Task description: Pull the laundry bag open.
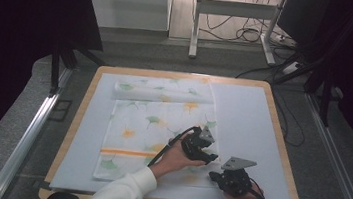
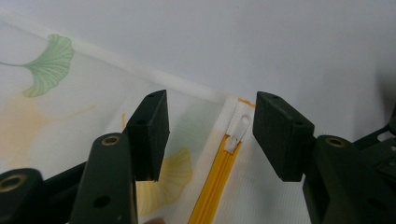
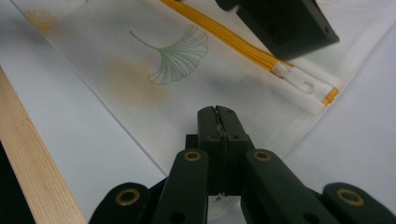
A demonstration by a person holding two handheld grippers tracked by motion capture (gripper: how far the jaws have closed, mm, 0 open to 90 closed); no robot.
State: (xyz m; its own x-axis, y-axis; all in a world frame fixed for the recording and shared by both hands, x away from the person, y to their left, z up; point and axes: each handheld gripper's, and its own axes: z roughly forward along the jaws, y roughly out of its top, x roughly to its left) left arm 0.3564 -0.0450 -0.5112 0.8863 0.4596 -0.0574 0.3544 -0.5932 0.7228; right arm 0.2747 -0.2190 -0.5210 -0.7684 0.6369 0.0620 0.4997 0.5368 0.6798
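The right gripper [image 3: 218, 122] is clenched on the cloth bag's [image 3: 187, 88] edge. The left gripper [image 2: 210, 135] is released around the zipper pull [image 2: 239, 128], so the yellow zipper [image 2: 215, 179] looks not yet moved.

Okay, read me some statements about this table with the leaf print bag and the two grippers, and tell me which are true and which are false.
1. The left gripper has its jaws apart around the white zipper pull. True.
2. The right gripper is wide open. False: its jaws are pressed together over the white mesh bag with ginkgo leaf print, near its edge.
3. The bag's zipper tape is orange-yellow. True.
4. The bag lies on bare wood. False: it lies on a pale grey mat covering the wooden-edged table.
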